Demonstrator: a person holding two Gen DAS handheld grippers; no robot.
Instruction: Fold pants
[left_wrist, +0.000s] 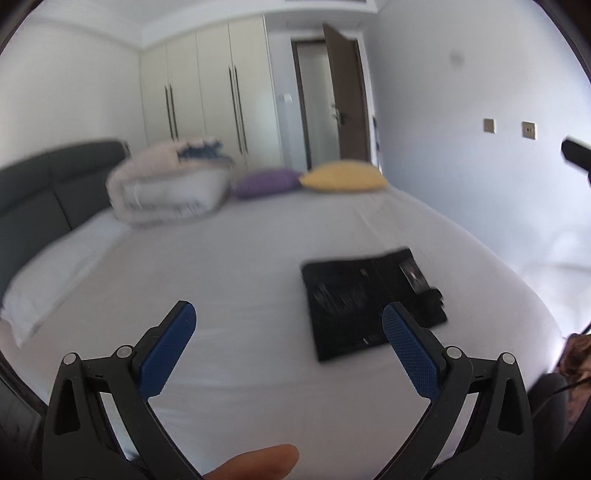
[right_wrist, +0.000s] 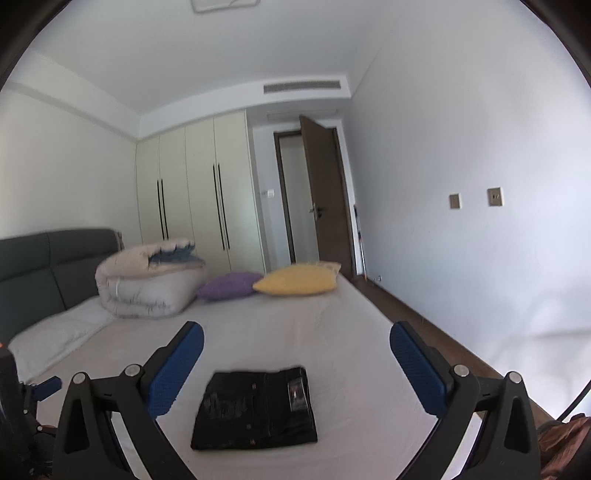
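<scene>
Black pants (right_wrist: 255, 408) lie folded into a compact rectangle on the white bed sheet (right_wrist: 295, 332); they also show in the left wrist view (left_wrist: 365, 299), to the right of centre. My left gripper (left_wrist: 289, 323) is open and empty, held above the sheet to the left of the pants. My right gripper (right_wrist: 296, 341) is open and empty, raised above and behind the pants. A thumb tip (left_wrist: 258, 461) shows at the bottom of the left wrist view. A part of the right gripper (left_wrist: 576, 155) shows at the right edge of that view.
A rolled white duvet (right_wrist: 147, 284), a purple cushion (right_wrist: 229, 286) and a yellow cushion (right_wrist: 299, 280) lie at the far end of the bed. A dark headboard (right_wrist: 44, 266) and a white pillow (right_wrist: 55, 339) are at left. Wardrobe, open door and wall stand beyond.
</scene>
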